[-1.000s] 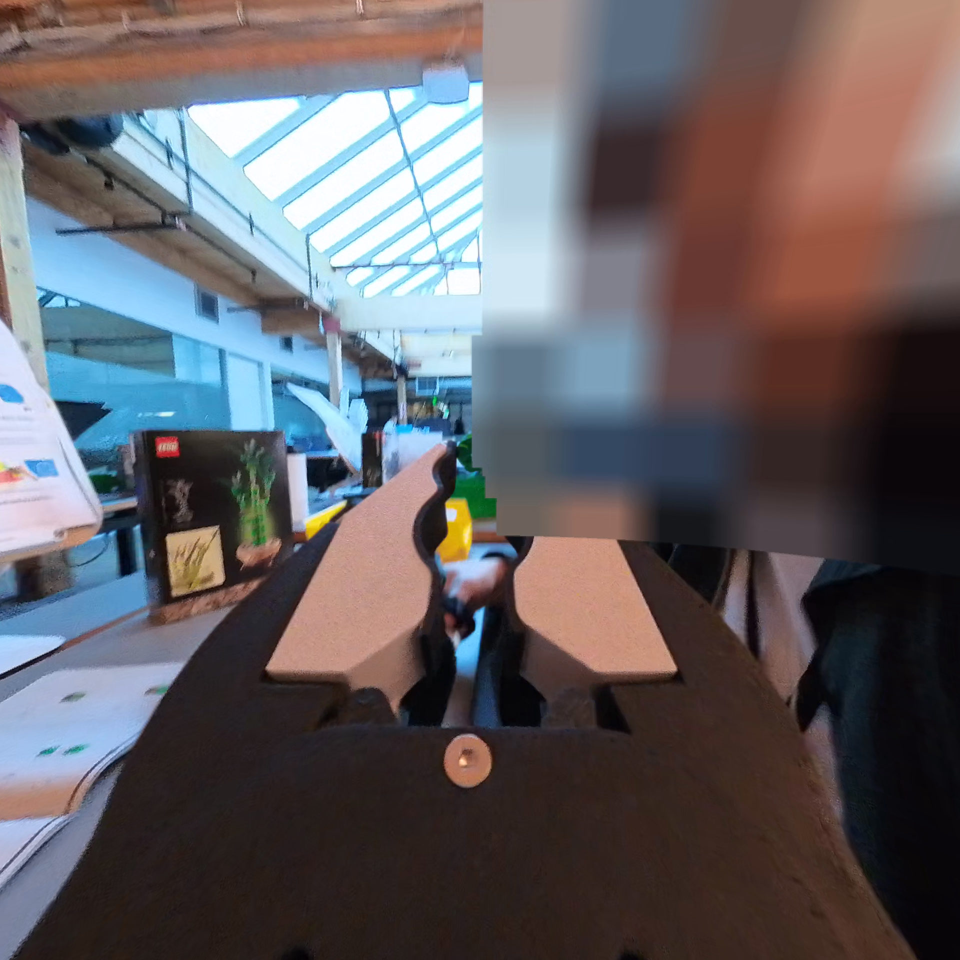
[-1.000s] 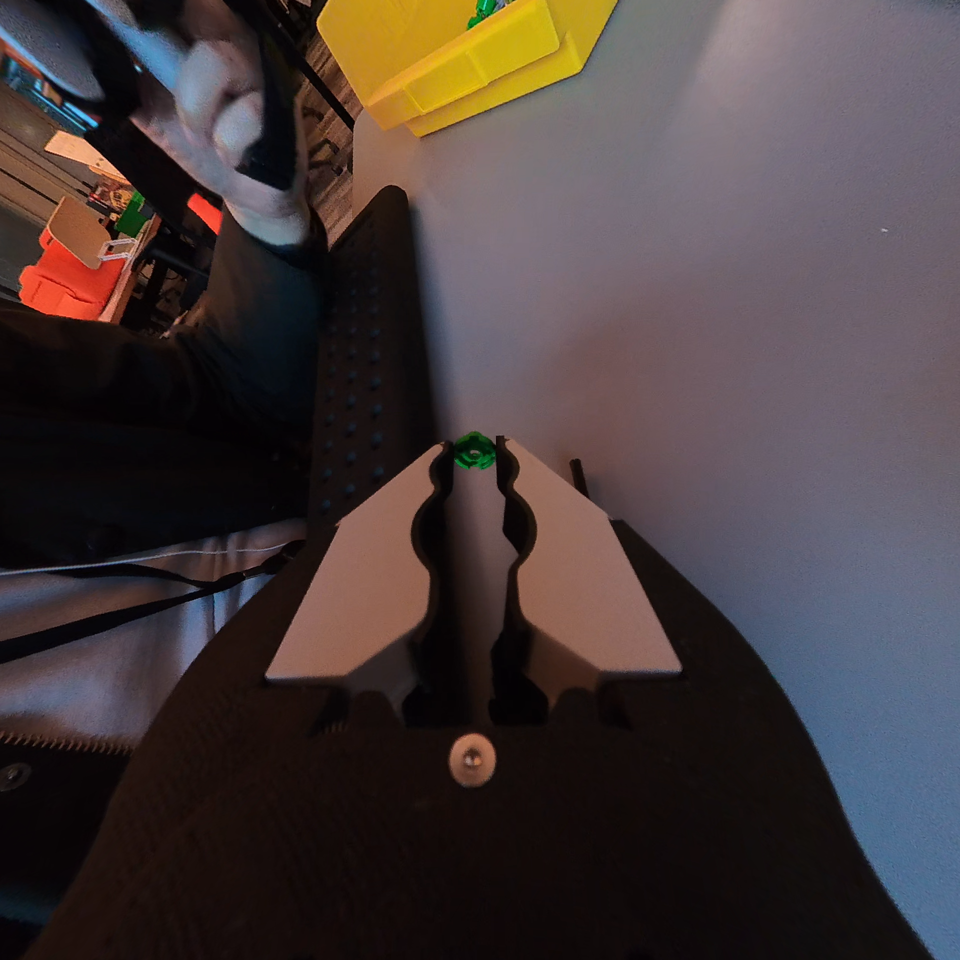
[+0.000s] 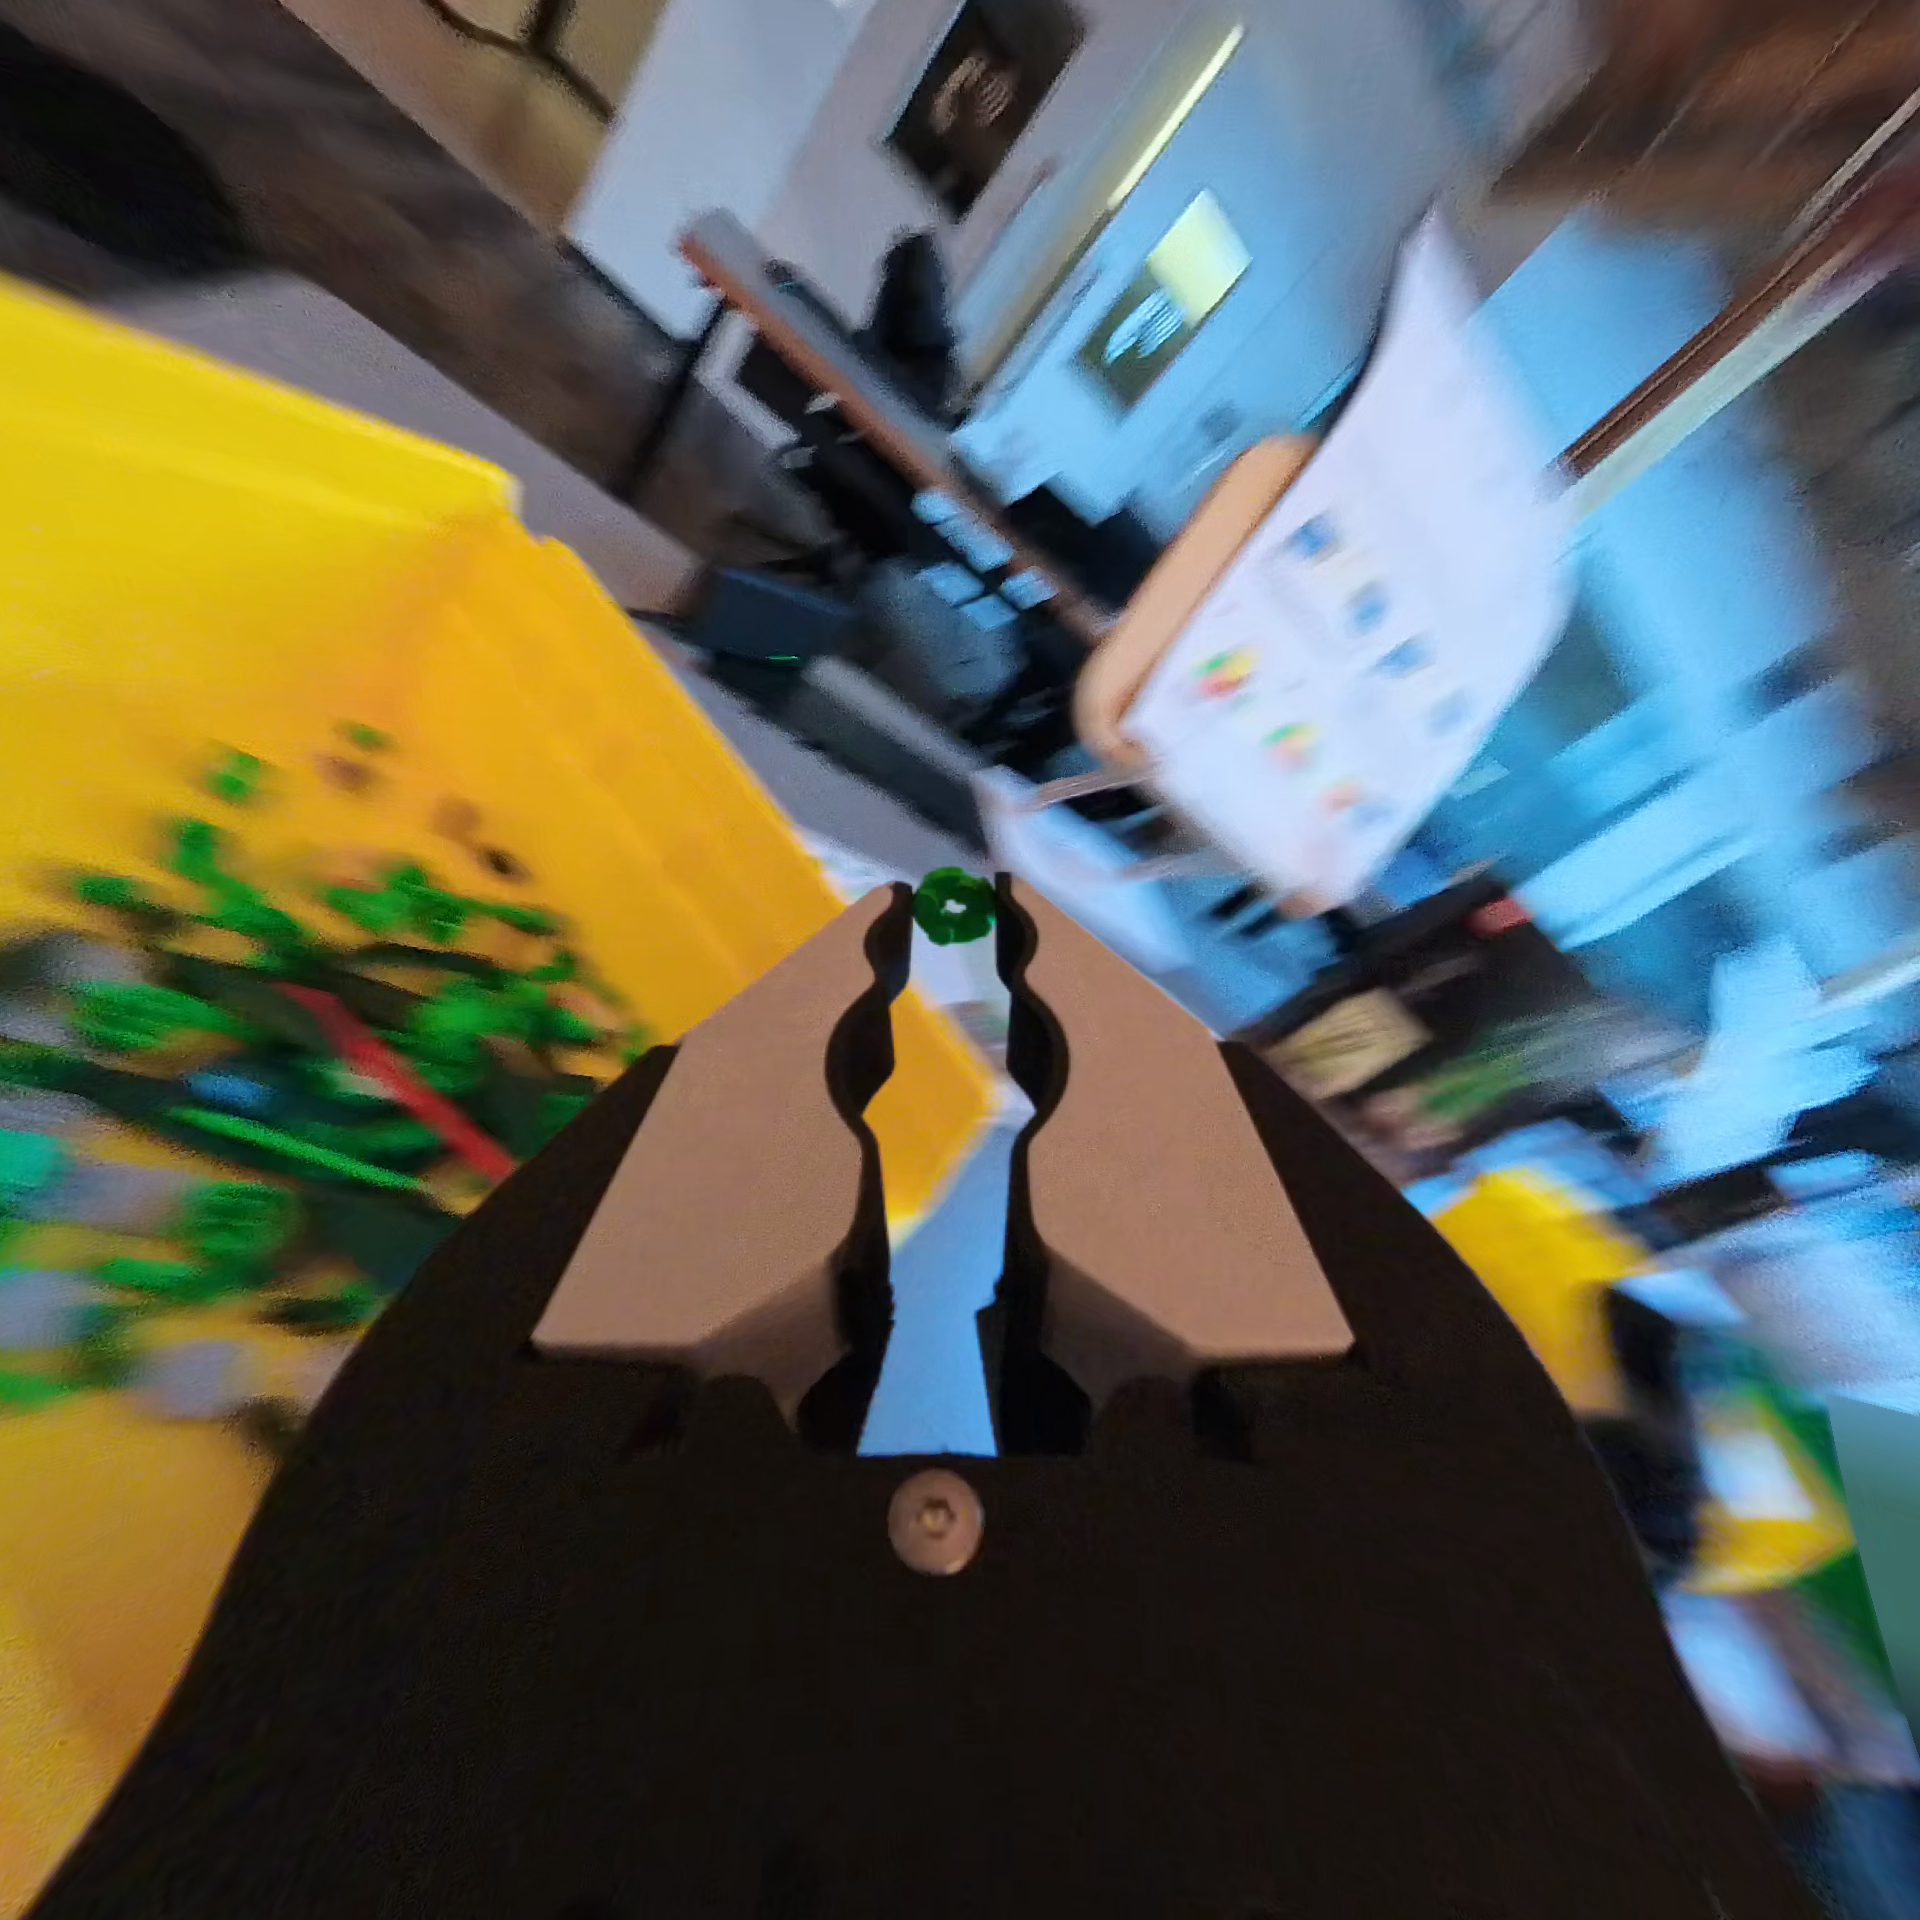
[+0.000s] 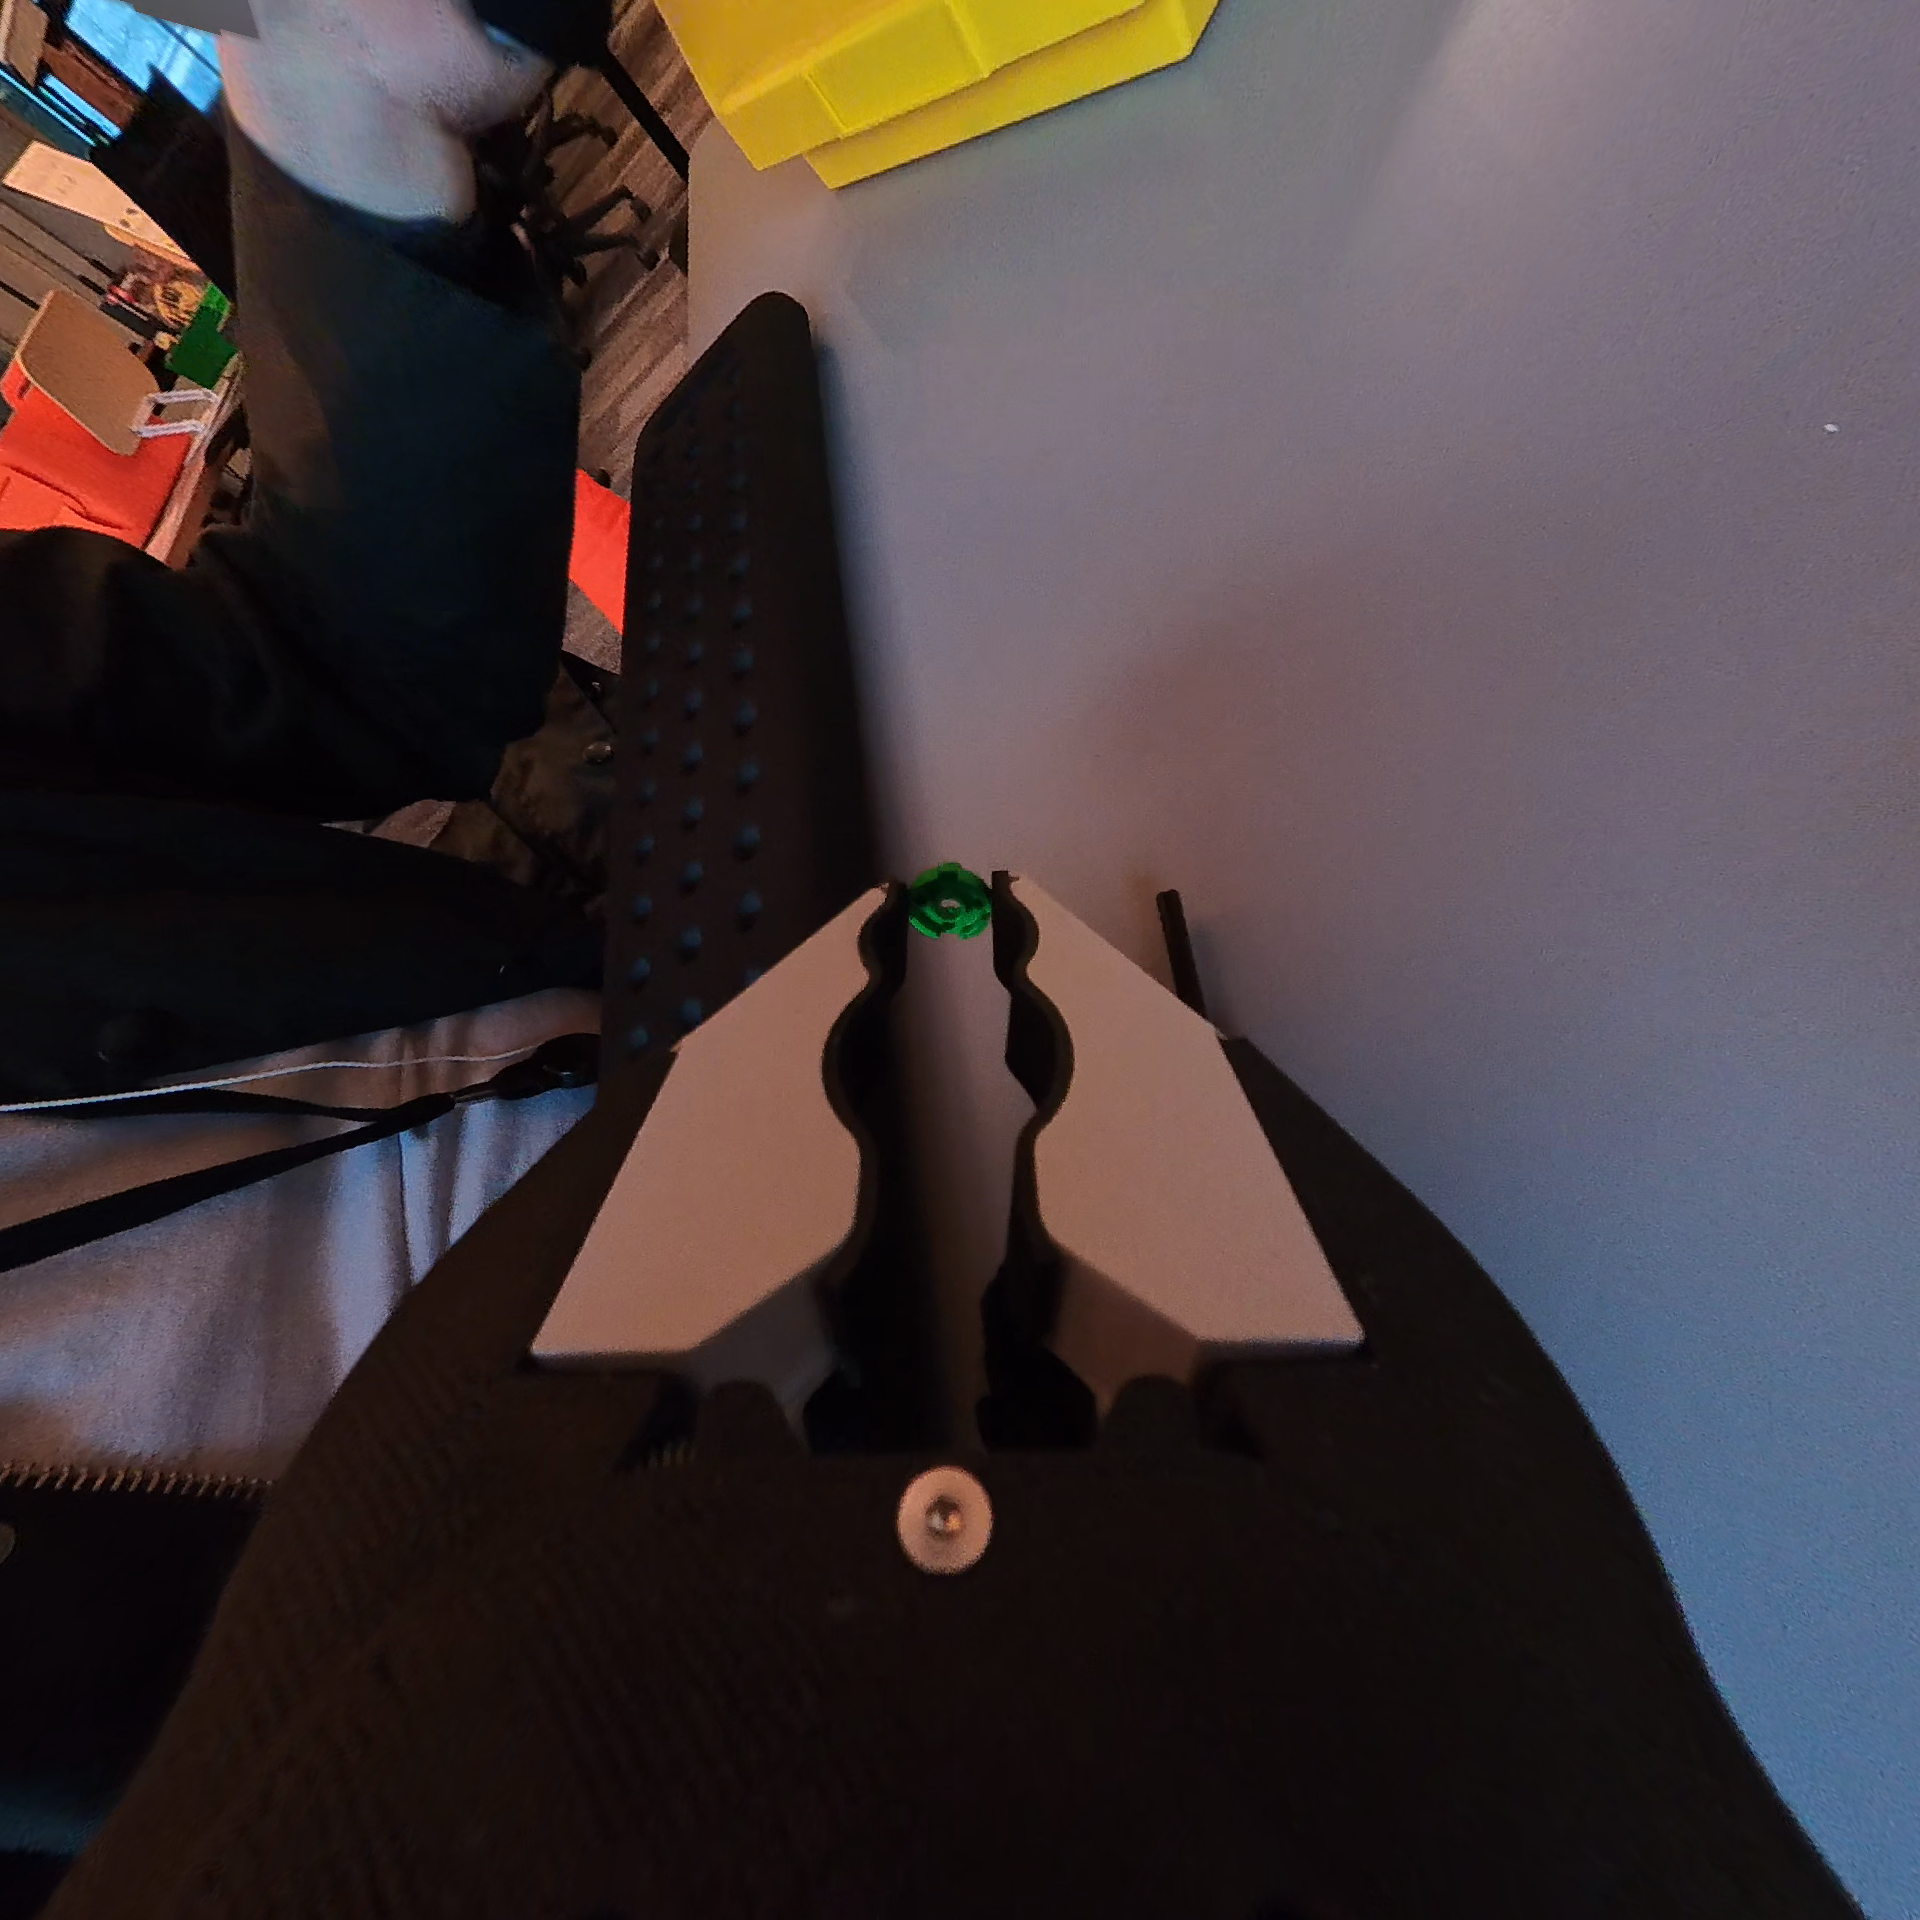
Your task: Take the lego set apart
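Your left gripper (image 3: 953, 894) pinches a small round green lego piece (image 3: 953, 906) between its very fingertips; the rest of the jaws stand apart in a narrow gap behind it. The left wrist view is heavily blurred, but you can make out a yellow bin (image 3: 343, 665) filling the left side, with a heap of green lego parts (image 3: 270, 1049) and a red streak among them lying inside. A pale board with coloured marks (image 3: 1340, 665) leans to the upper right; the rest of the room is too smeared to name.

Your right gripper (image 4: 943, 888) likewise grips a small round green piece (image 4: 948, 902) at its tips, jaws closed on it with only a slim gap behind. It hangs over a grey tabletop (image 4: 1403, 675), close to the table's left edge. A long black studded lego plate (image 4: 717, 665) runs along that edge, just left of the fingers. A thin black rod (image 4: 1179, 940) lies on the tabletop just beside the right finger. A second view of a yellow bin (image 4: 935, 73) sits toward the tabletop's far left corner. Beyond the edge you see a dark sleeve (image 4: 395, 499) and a hand (image 4: 353, 94) at the top left.
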Motion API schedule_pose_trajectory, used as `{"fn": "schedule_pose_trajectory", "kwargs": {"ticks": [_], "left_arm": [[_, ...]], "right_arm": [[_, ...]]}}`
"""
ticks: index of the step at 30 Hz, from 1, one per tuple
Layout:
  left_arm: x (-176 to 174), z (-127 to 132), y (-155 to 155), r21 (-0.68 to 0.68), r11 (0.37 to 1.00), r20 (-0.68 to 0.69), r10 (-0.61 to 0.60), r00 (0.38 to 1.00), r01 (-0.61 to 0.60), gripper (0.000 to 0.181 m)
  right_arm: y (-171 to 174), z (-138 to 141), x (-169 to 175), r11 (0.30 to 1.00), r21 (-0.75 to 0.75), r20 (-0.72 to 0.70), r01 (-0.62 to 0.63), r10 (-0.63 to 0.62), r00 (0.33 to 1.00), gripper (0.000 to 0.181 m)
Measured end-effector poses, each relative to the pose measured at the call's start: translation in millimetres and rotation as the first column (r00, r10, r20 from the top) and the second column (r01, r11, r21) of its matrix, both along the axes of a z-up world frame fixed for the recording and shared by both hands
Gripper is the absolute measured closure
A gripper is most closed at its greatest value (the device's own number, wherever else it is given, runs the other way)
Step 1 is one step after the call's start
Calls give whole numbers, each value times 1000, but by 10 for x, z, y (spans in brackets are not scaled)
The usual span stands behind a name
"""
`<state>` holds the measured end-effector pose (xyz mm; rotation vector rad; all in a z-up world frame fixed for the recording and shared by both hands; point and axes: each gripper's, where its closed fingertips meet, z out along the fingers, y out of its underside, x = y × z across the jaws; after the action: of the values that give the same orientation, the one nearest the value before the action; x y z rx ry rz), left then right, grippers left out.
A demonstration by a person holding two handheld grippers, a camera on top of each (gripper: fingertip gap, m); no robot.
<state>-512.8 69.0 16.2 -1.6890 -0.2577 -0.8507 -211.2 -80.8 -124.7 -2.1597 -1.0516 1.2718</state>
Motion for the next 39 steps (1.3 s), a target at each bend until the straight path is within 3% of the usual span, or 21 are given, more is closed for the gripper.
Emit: {"fn": "schedule_pose_trajectory", "kwargs": {"ticks": [2,3,5,7,10,13,15,19,23,25,27,31,35,39], "left_arm": [[-162,-102,85,-49,997,-307,35,951,-52,167],[-166,-160,105,-93,995,-390,-2,921,-37,167],[-77,-307,120,-219,975,-452,-138,881,40,157],[-124,-472,196,-313,949,-513,-192,837,26,140],[-312,-549,293,-296,951,-622,-119,774,-92,129],[-368,-384,208,-151,973,-702,21,712,-177,130],[-140,-304,68,-61,992,-703,33,711,-107,134],[527,-409,-350,22,985,-700,-108,706,172,128],[1097,-524,-841,243,902,-709,-86,700,357,137],[1393,-651,-1034,254,857,-725,-138,675,448,149],[1631,-650,-1165,247,823,-727,-191,659,511,149],[2052,-619,-1416,236,732,-703,-325,632,639,145],[2239,-735,-1489,196,701,-775,-317,546,685,145],[2431,-619,-1643,258,640,-712,-381,590,724,152]], "right_arm": [[-7,-5,-2,1000,1,4,-3,3,1000,166],[-10,-9,-2,1000,1,7,-5,5,1000,166],[-7,-16,2,1000,4,13,-5,5,1000,166],[-9,-15,3,1000,4,13,-5,5,1000,166],[-1,-11,14,1000,10,15,0,0,1000,166],[24,19,22,1000,18,2,12,-12,1000,166],[38,56,16,999,32,-14,18,-18,1000,166],[72,152,4,994,102,-42,28,-24,999,166],[136,230,10,964,262,-26,39,-33,999,166],[150,255,2,943,331,-19,34,-29,999,166],[115,289,-31,934,357,-34,14,-2,999,166],[89,365,-49,951,310,-103,21,11,995,166],[113,481,-29,966,252,-197,59,-8,980,166],[95,584,-20,987,151,-292,59,-12,956,166]]}}
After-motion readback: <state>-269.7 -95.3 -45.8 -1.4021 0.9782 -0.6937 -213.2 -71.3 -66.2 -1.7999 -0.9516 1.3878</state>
